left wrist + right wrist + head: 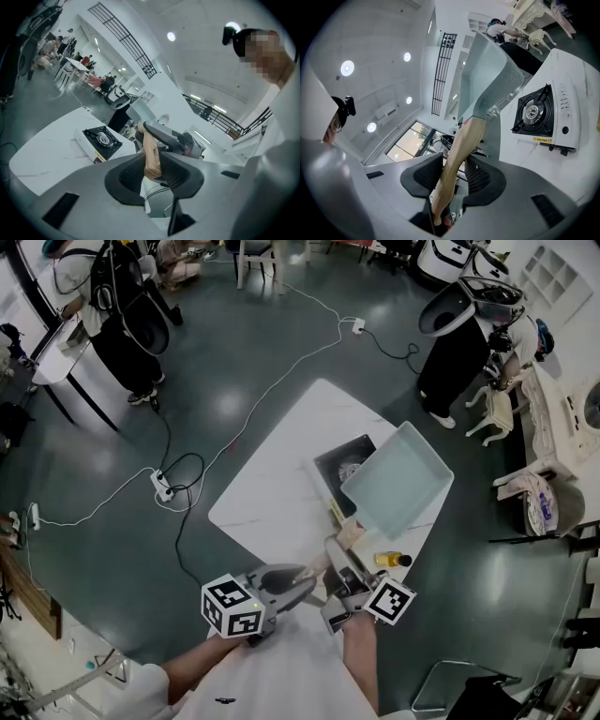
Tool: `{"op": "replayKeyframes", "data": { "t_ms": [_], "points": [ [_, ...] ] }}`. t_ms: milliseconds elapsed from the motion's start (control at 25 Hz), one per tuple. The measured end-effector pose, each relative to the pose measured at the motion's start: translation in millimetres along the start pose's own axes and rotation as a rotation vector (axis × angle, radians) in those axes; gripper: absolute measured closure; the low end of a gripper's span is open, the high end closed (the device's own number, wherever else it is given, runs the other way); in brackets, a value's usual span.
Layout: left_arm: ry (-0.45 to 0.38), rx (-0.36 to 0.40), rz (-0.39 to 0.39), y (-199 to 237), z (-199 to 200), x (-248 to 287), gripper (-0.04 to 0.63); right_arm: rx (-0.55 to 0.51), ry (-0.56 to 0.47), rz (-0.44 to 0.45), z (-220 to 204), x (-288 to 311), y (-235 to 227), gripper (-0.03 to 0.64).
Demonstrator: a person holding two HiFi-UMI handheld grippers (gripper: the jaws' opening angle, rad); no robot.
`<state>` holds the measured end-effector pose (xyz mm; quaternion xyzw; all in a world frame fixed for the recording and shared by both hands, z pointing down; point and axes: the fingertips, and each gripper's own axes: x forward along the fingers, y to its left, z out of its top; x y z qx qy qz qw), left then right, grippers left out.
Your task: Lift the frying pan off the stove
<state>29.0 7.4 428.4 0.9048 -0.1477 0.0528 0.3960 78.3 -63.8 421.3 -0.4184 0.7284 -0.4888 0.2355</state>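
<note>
Left tool (pixel 152 171) & right tool (pixel 454 176) both clamp pan (pixel 398 486) by handle (pixel 461 154), sharing weight w/ pan held clear above stove (pixel 539 115).

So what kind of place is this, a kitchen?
Probably a big open hall or lab, not a kitchen: a portable gas stove sits on a lone white table, and cables trail across the floor.
</note>
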Motion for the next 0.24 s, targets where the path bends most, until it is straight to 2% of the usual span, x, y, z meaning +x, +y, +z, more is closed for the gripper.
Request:
{"op": "replayKeyframes", "data": {
  "t_ms": [240],
  "points": [
    [0.000, -0.009, -0.001, 0.3, -2.5, -1.6, 0.500, -0.004, 0.004, 0.001, -2.6, 0.0, 0.3, 0.482]
  ]
}}
